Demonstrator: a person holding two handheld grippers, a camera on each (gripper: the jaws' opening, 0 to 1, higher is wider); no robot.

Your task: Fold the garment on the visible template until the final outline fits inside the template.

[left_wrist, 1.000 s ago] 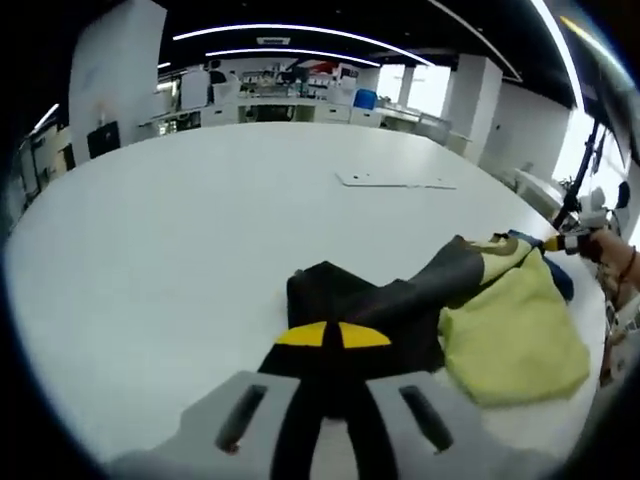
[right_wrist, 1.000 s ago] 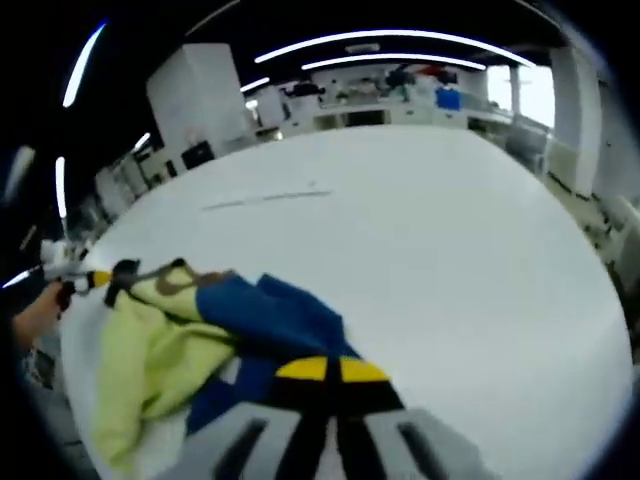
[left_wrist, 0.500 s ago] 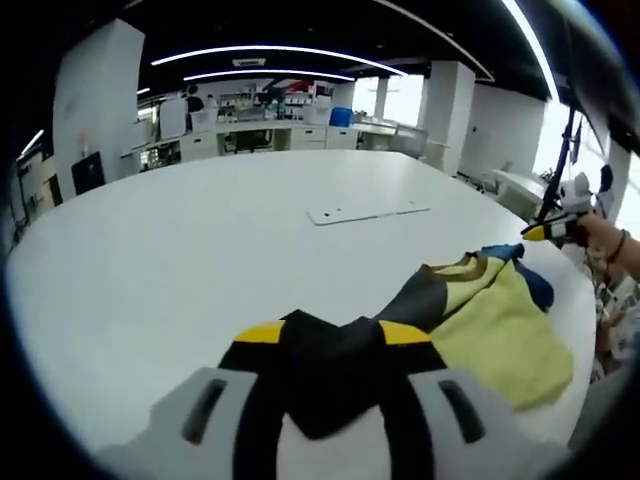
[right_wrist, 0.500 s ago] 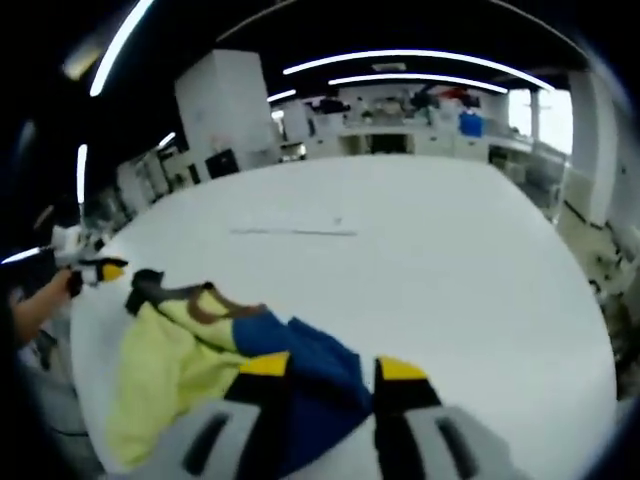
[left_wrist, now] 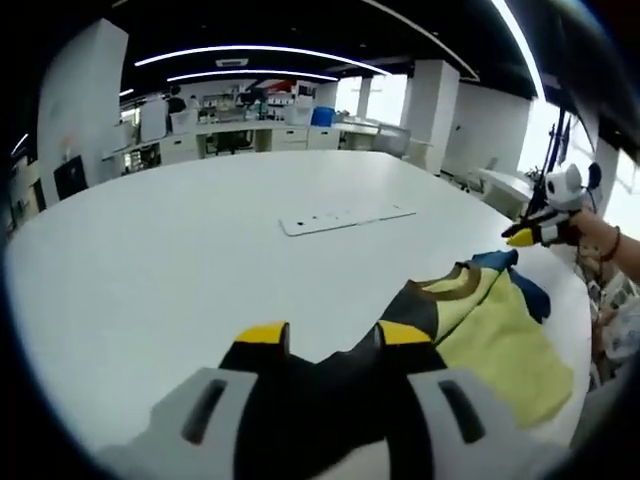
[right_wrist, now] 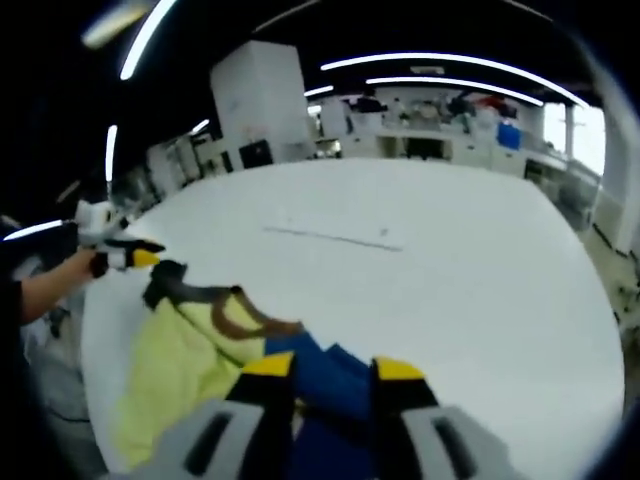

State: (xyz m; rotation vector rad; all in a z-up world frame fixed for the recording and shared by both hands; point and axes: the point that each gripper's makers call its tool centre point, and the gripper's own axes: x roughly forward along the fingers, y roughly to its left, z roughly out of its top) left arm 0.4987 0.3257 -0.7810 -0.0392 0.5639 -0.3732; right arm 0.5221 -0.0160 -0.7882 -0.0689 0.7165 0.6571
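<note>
Left gripper: low over the white table, aimed forward along the tabletop. Its two yellow-tipped jaws stand apart, released, with the dark sleeve part of the garment lying between and just under them; no cloth is pinched.
Left gripper from the right gripper view: at the far left edge, held level in a person's hand, its yellow tip pointing toward the garment's dark corner, near it.
Garment: a crumpled shirt in yellow-green, with dark grey and blue parts and a brown collar band, lying on the table near its right edge in the left gripper view. In the right gripper view it lies at lower left, the blue part running under the jaws.
Template: a thin flat white sheet on the table, well apart from the garment and farther out. In the right gripper view it appears as a faint thin line.
Right gripper: low over the blue cloth, jaws apart, released, blue fabric lying between them.
Right gripper from the left gripper view: at the right edge, held by a hand, yellow tip just beside the garment's blue corner.
</note>
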